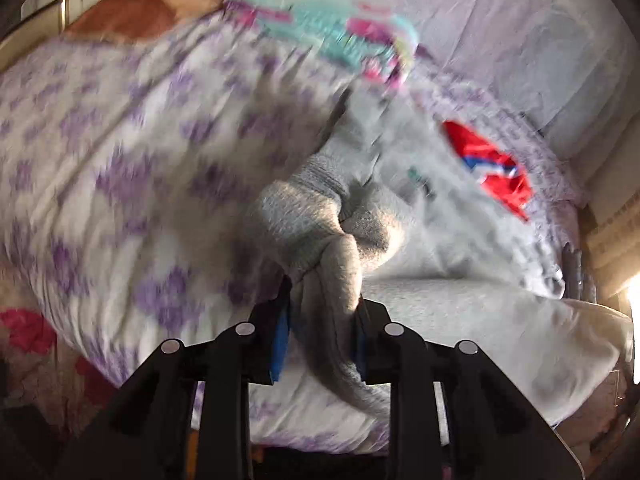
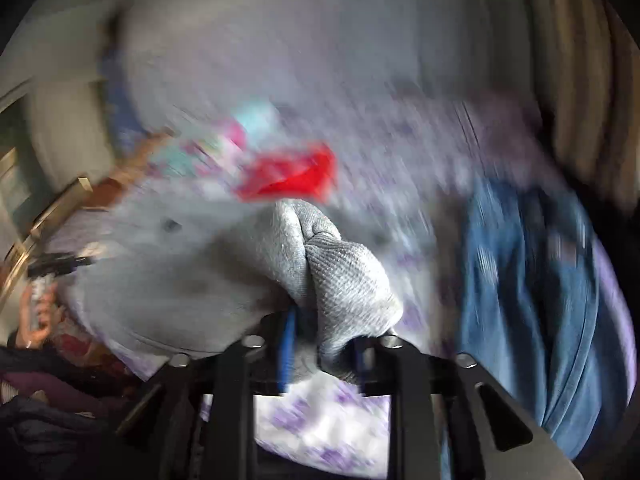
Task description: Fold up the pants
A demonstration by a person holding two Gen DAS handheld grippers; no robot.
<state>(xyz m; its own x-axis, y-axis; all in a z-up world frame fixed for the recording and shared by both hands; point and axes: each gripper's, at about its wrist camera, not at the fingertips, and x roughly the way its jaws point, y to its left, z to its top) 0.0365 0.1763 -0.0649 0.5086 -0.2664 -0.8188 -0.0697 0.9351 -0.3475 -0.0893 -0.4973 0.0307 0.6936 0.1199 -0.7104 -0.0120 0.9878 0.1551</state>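
The grey knit pants lie over a bed with a white and purple flowered cover. My left gripper is shut on a bunched ribbed end of the pants, which bulges out above its blue pads. In the right wrist view my right gripper is shut on another bunched ribbed end of the grey pants. The rest of the pants spreads to the left. Both views are blurred by motion.
A red cloth and a teal and pink cloth lie on the bed. Blue jeans lie at the right. A brown pillow is at the head. Dark clothes are piled beside the bed.
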